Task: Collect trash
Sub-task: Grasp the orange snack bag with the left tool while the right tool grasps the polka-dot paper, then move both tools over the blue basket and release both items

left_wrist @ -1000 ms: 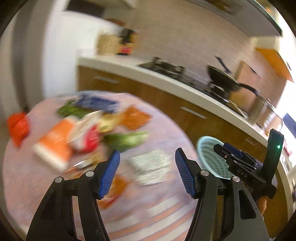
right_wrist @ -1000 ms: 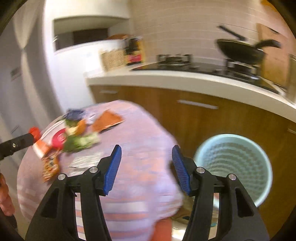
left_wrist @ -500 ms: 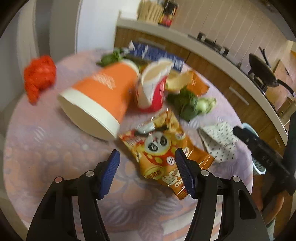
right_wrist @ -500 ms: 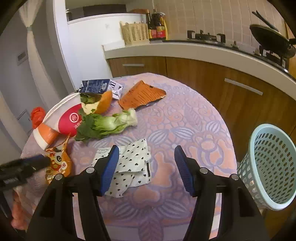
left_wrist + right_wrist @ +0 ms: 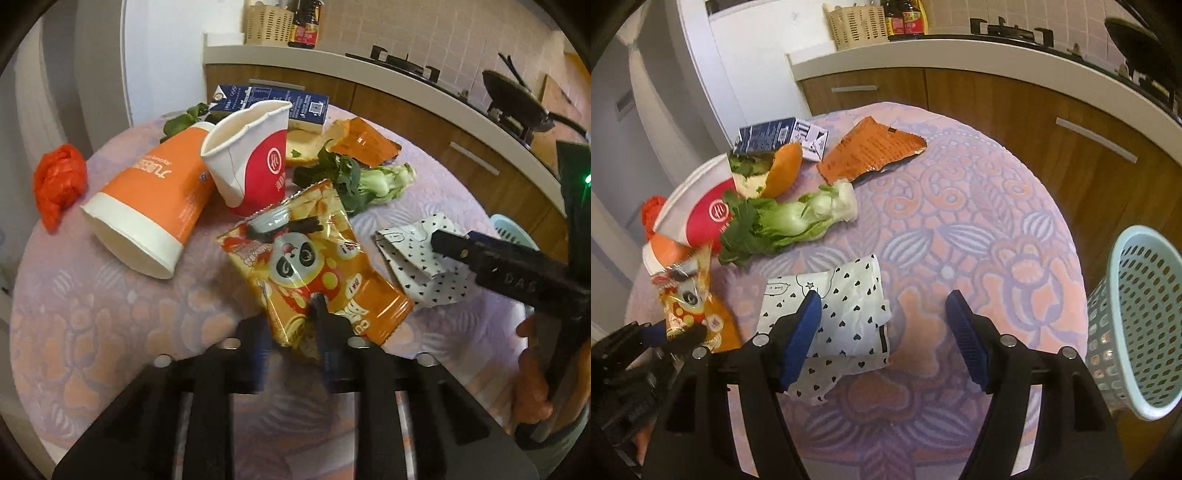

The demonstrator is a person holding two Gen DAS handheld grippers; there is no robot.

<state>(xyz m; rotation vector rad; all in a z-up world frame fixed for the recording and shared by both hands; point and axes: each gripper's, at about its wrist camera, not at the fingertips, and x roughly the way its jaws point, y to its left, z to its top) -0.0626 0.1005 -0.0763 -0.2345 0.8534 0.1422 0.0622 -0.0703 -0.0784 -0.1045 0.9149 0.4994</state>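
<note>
An orange panda snack bag (image 5: 314, 258) lies near the front of the round table. My left gripper (image 5: 291, 325) has its jaws closing, and the pads pinch the bag's near edge. The right wrist view shows the same grip, with the left gripper (image 5: 676, 334) on the snack bag (image 5: 687, 295). A white heart-print bag (image 5: 846, 314) lies flat under my right gripper (image 5: 882, 325), whose jaws are opening. Its left fingertip hangs over the bag and touches nothing. A light blue basket (image 5: 1137, 314) stands beside the table at the right.
The pink floral tablecloth (image 5: 979, 221) also carries an orange paper cup (image 5: 147, 206) on its side, a red-and-white cup (image 5: 255, 158), bok choy (image 5: 369, 181), an orange wrapper (image 5: 362, 142), a blue carton (image 5: 269, 99) and a red plastic bag (image 5: 59, 181). A kitchen counter (image 5: 960, 51) runs behind.
My left gripper came down to the snack bag and its jaws went from wide to pinching it. My right gripper swung left from the basket to above the heart-print bag and widened.
</note>
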